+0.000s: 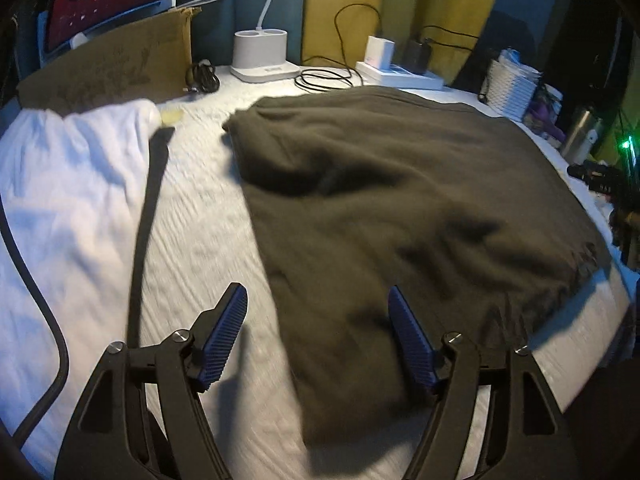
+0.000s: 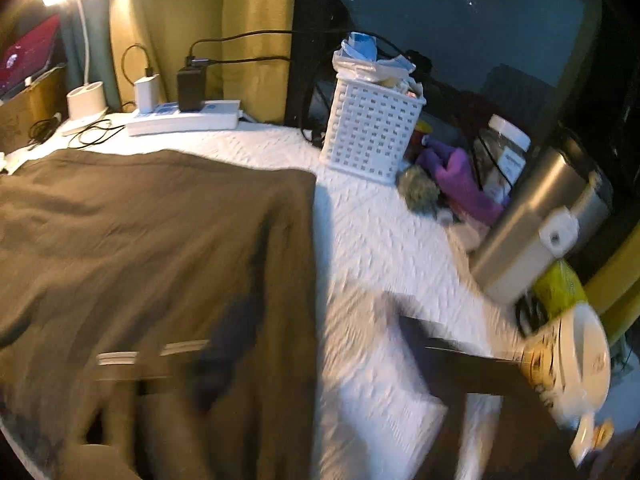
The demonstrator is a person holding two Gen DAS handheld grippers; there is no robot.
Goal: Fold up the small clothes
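One brown garment (image 1: 400,208) lying folded; one white cloth (image 1: 72,184); both grippers' jaws released, empty.

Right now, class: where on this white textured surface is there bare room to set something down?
One bare strip runs between the white cloth and the dark olive garment; another between the garment and the white lattice basket. The back edge with the white power strip is crowded.

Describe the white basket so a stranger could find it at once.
Start at the big dark olive garment spread on the white textured tabletop. Look past its far right corner: the white basket stands upright there, beside a steel flask. It alone has lattice walls with square holes, and it is stuffed with crumpled wrappers.
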